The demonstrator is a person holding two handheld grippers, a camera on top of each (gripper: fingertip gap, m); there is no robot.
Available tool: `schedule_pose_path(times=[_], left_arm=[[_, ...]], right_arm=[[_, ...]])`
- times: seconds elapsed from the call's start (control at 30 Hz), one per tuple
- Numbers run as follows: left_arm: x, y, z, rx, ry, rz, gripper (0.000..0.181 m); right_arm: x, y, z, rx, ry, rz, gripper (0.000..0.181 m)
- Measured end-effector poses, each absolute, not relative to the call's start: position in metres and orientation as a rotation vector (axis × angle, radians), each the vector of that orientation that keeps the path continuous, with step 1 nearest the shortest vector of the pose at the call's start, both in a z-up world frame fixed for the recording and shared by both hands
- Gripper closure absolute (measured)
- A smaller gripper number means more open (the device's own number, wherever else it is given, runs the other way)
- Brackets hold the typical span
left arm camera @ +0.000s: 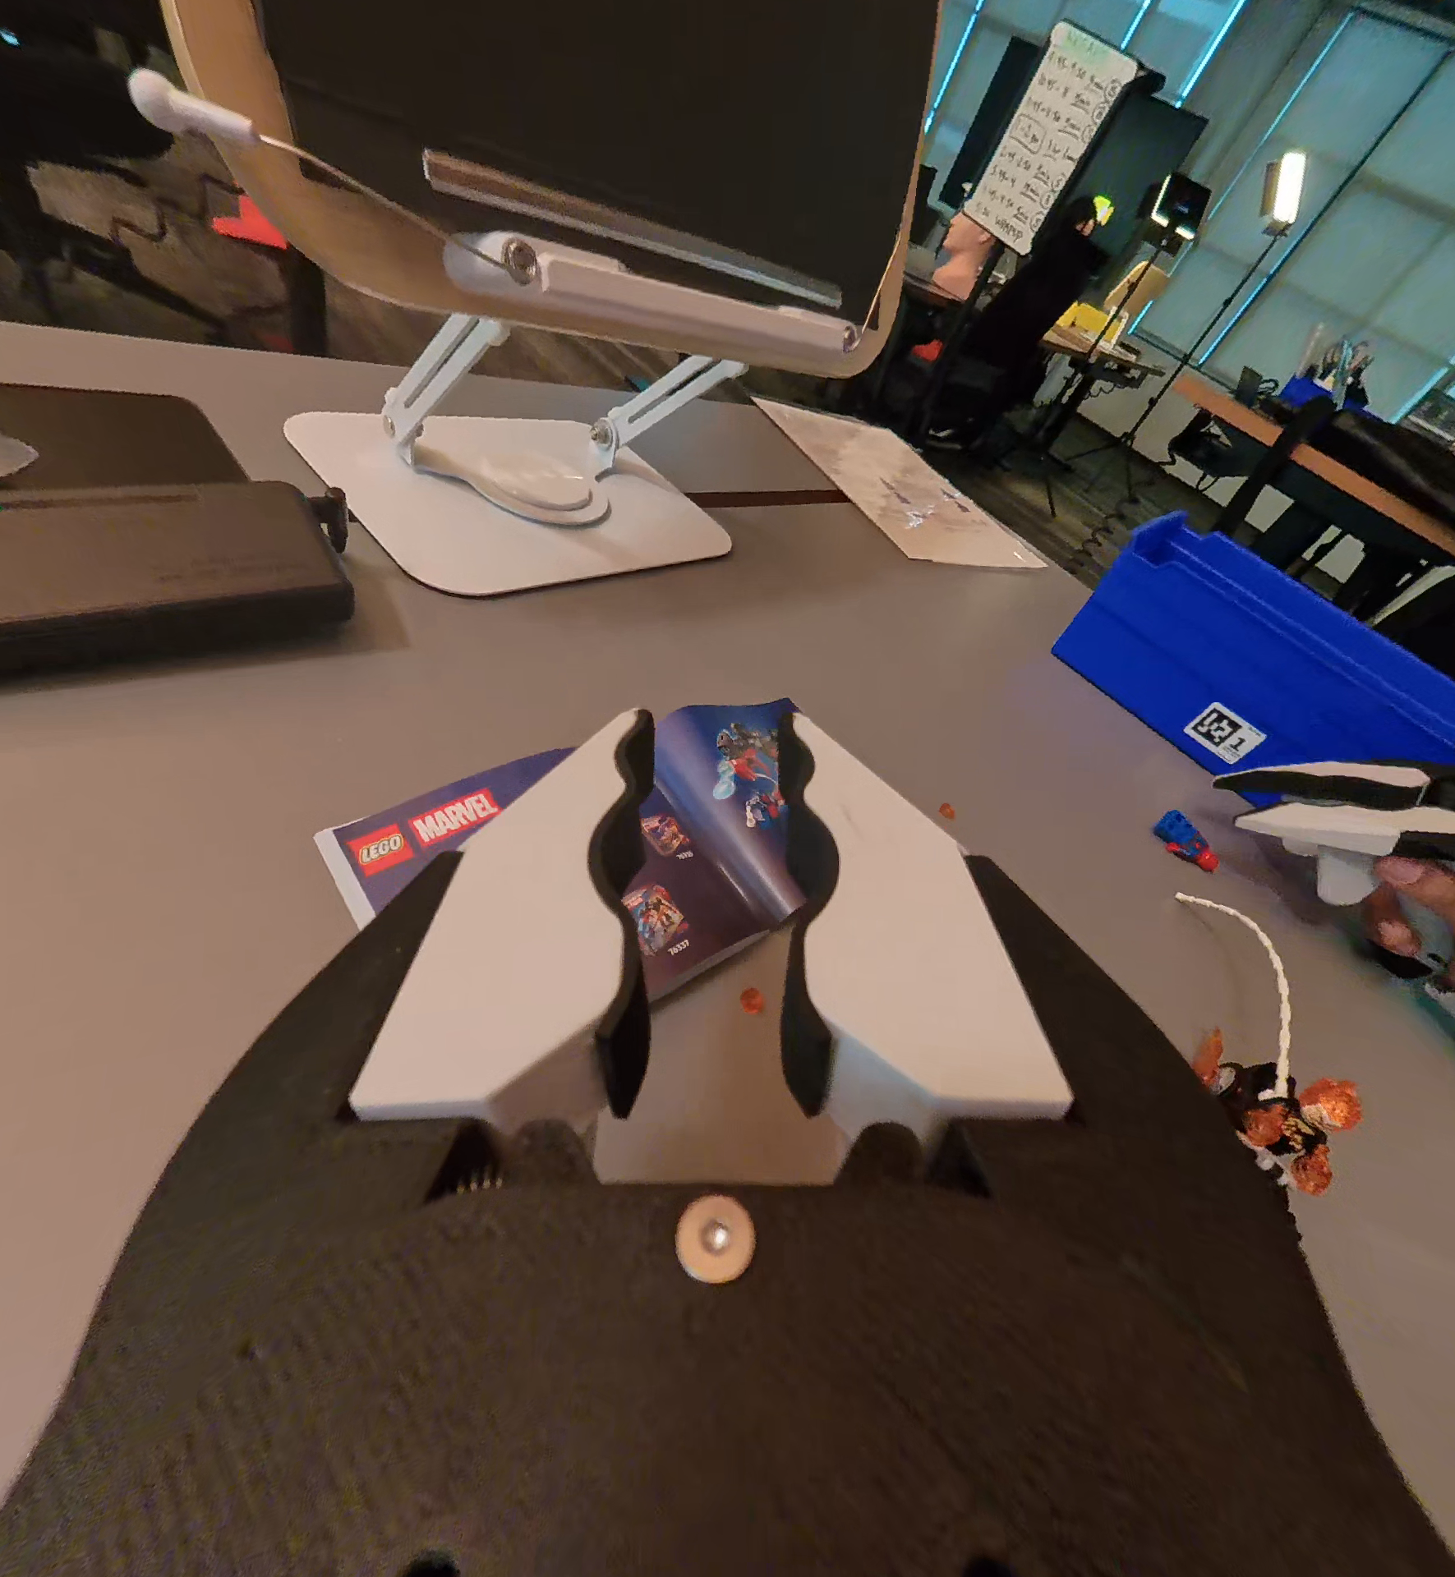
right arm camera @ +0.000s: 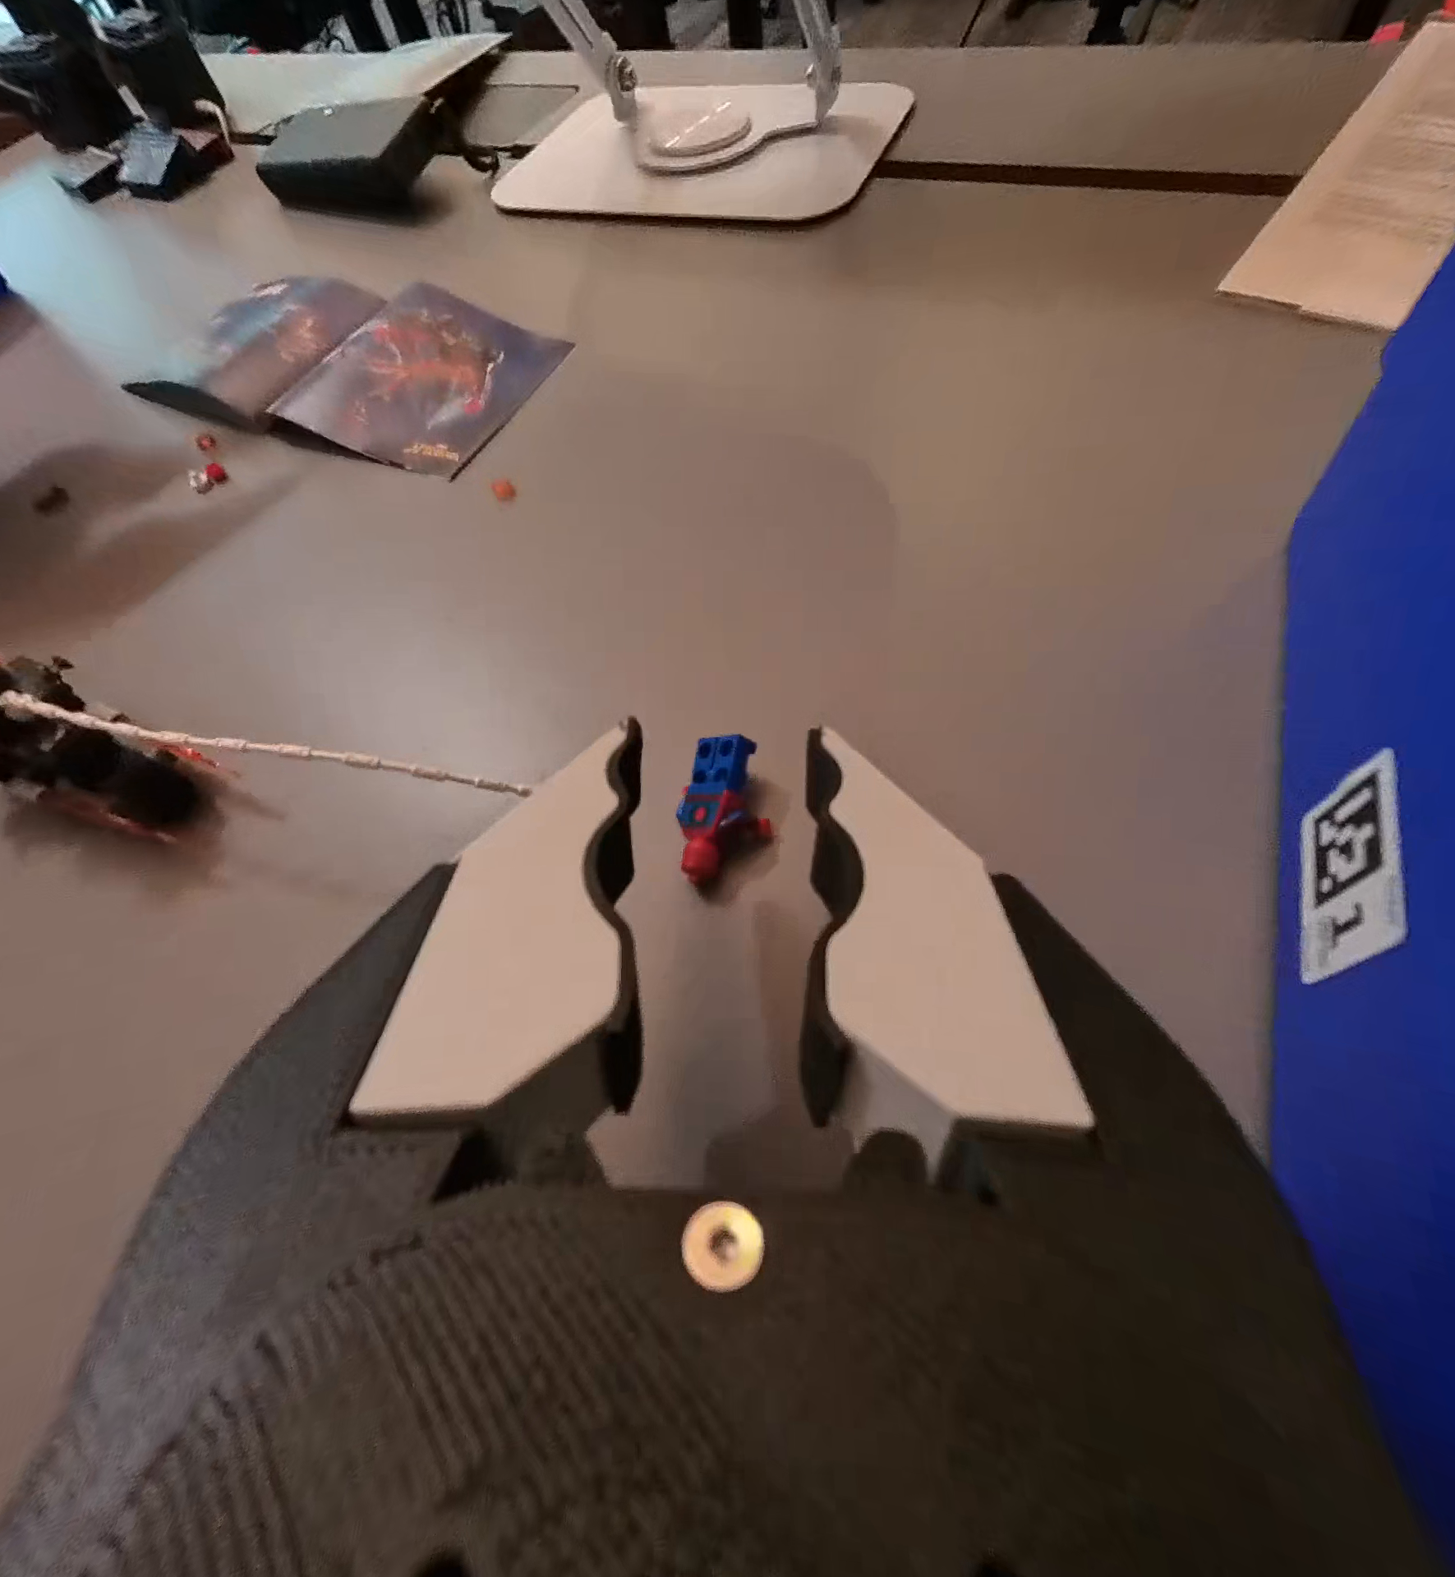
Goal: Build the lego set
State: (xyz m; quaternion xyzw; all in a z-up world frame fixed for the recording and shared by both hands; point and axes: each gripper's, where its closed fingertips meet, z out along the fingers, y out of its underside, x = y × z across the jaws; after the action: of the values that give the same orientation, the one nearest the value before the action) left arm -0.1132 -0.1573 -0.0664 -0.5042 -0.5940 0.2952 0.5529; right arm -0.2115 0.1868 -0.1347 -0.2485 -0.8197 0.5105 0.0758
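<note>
— Nearest to us are the right tongs, spread apart and empty, hanging just above the counter. Between their tips lies the little red-and-blue minifigure.

— Lying how?

— Flat on its back or side, I cannot tell which. Its red head points back toward the tongs, the blue legs away from them. It touches neither finger.

— So which step is this?

— A pick-up, I'd judge. The tongs are lined up round the figure but have not closed. The next move calls for a small drop and a gentle squeeze across the torso; it is tiny and smooth, so it might skid or spin out.

— And the left tongs?

— Also apart, holding nothing, hovering over the instruction booklet, which shows between their fingers. One small orange stud sits on the counter inside that gap, just this side of the booklet.

— Where is the rest of the build?

— To the left of the right tongs: a black and orange model, blurred, with a white string piece that runs from it toward the left finger's tip. A few loose red bits lie beyond it, near the booklet. A blue bin stands close on the tongs' right.
</note>
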Motion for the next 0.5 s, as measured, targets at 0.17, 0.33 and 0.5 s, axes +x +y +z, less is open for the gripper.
schedule_pose_path(times=[0.17, 0.33, 0.5], left_arm=[[-0.118, -0.147, -0.079, -1.259, -1.414, 0.676, 0.153], [-0.121, -0.139, -0.086, -1.315, -1.413, 0.675, 0.153], [-0.121, -0.135, -0.081, -1.306, -1.379, 0.67, 0.152]], right_arm=[[-0.2, 0.182, -0.156, -0.81, -2.668, 1.471, 0.139], [-0.198, 0.181, -0.162, -0.812, -2.717, 1.43, 0.157], [-0.197, 0.18, -0.163, -0.788, -2.716, 1.414, 0.172]])
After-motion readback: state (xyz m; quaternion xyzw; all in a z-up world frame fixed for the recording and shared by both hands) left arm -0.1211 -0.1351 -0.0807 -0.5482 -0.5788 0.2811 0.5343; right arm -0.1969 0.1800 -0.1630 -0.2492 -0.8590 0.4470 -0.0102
